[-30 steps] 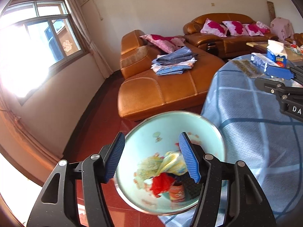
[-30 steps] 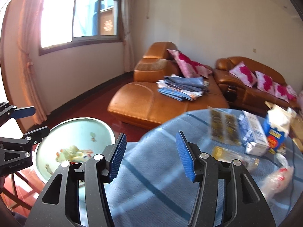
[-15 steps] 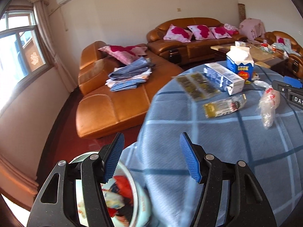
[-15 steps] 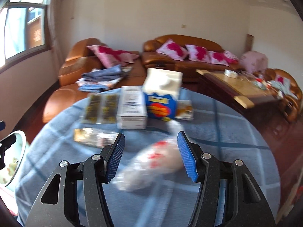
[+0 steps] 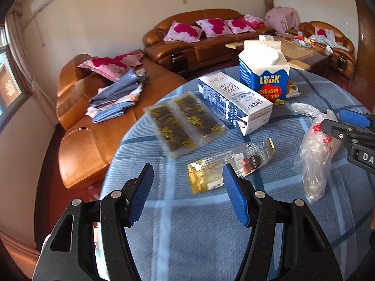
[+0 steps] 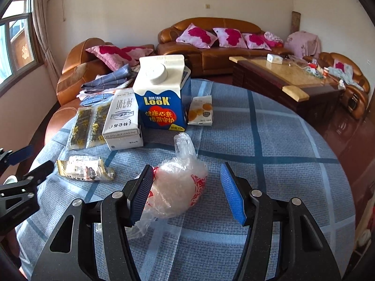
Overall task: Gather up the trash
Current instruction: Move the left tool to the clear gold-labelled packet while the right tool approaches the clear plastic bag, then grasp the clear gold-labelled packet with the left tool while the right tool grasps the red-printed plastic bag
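Trash lies on a round table with a blue checked cloth [image 5: 211,234]. My left gripper [image 5: 187,196] is open above the cloth, just short of a gold and clear snack wrapper [image 5: 230,164], also in the right wrist view [image 6: 85,171]. My right gripper [image 6: 186,194] is open around a crumpled clear plastic bag with red print [image 6: 180,187]; the bag touches the left finger. The bag also shows in the left wrist view [image 5: 316,157]. Behind stand a blue LOOK carton [image 6: 161,100], a white milk box [image 6: 123,119], two dark seaweed packets [image 5: 185,124] and a small cookie packet [image 6: 201,113].
Brown leather sofas [image 5: 98,121] with pink cushions and folded cloths stand beyond the table. A wooden coffee table [image 6: 288,79] stands at the right. The left gripper's side shows at the left edge of the right wrist view [image 6: 16,187]. The floor is red.
Both grippers swung from the trash bowl beside the table to over the table. The right gripper came down around the plastic bag. The left gripper neared the snack wrapper. The bowl left view.
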Demonstrator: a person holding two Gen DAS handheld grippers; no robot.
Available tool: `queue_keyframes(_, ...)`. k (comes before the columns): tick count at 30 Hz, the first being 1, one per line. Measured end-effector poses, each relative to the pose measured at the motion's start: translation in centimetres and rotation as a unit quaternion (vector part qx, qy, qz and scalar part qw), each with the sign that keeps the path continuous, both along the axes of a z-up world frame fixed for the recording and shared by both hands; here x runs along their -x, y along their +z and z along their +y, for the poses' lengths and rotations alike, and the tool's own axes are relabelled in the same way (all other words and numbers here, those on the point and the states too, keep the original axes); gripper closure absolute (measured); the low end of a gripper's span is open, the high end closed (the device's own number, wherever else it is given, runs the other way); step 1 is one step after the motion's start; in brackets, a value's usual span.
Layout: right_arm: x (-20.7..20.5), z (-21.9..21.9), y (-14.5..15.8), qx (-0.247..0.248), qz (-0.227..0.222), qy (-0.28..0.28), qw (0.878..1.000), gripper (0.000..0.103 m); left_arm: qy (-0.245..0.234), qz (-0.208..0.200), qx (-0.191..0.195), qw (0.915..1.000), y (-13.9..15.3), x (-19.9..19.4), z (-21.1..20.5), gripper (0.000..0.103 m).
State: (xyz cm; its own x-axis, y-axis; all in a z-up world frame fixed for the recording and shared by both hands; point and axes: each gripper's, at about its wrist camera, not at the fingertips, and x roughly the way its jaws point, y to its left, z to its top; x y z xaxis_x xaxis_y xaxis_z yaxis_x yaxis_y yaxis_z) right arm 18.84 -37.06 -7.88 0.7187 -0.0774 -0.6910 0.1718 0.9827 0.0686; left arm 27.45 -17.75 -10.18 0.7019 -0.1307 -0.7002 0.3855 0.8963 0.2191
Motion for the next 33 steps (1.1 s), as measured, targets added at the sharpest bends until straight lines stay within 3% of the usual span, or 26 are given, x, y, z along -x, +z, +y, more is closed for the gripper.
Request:
queue_keyframes(7,-0.6,0.2,-0.3,-0.002,0.008,0.015,1.0,0.044,-0.03,0.054,-0.004,0.9981,-2.3,-1.7,-0.9,0.044)
queue_keyframes(9,-0.7,0.4,-0.3,-0.001,0.009,0.019,1.0,0.044,-0.043,0.063,-0.003,0.997,-2.6,-1.6,-1.1,0.056)
queue_keyframes(12,-0.8,0.7,-0.7,-0.006,0.015,0.028,0.999,0.044,-0.063,0.072,-0.001,0.9954,-2.9,-1.2,-1.4,0.084)
queue_keyframes(13,-0.9,0.9,-0.9,-0.007,0.019,0.033,0.999,0.046,-0.068,0.075,-0.001,0.9949,-3.0,-1.1,-1.5,0.097)
queue_keyframes(14,-1.0,0.9,-1.1,-0.012,0.022,0.037,0.999,0.053,-0.072,0.077,-0.002,0.9944,-3.0,-1.0,-1.6,0.102)
queue_keyframes(23,-0.3,2.1,-0.8,-0.02,0.028,0.063,0.997,0.078,-0.078,0.063,0.011,0.9949,-2.3,0.0,-1.1,0.103)
queue_keyframes(27,1.3,2.5,0.2,-0.022,0.009,0.065,0.998,0.08,-0.066,0.043,0.013,0.9968,-1.3,1.6,0.2,0.103)
queue_keyframes(33,2.7,4.2,2.0,-0.026,-0.023,0.085,0.996,0.08,-0.006,0.01,0.033,0.9994,1.2,5.1,5.2,0.103)
